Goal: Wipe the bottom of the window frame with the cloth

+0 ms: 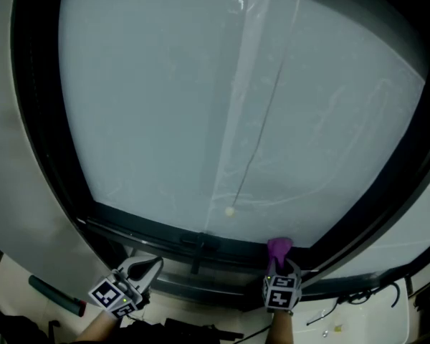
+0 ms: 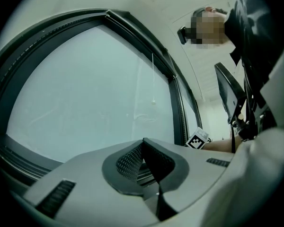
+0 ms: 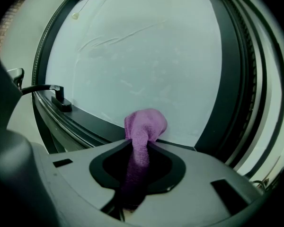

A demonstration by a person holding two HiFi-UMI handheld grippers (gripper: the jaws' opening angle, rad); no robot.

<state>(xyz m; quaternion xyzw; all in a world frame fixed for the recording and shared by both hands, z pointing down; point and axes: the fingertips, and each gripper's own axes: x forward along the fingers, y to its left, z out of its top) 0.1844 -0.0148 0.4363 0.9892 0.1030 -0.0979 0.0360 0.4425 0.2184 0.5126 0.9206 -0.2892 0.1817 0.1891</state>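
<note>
Right gripper (image 3: pixel 140 156), jaws clamped on a purple cloth (image 3: pixel 144 126); the cloth's bunched end touches the bottom of the window frame (image 1: pixel 158 233) near its right corner. Left gripper (image 2: pixel 142 145), jaws together and empty, is below the frame's left part.

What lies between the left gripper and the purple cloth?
A dark window handle on the bottom frame, clear in the head view; the right gripper view shows it left of the cloth.

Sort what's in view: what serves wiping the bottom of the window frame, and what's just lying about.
Job: purple cloth; right claw, shut on it; bottom window frame.

Lying about: left claw, shut and empty; window handle; hanging cord; dark tool lower left.
</note>
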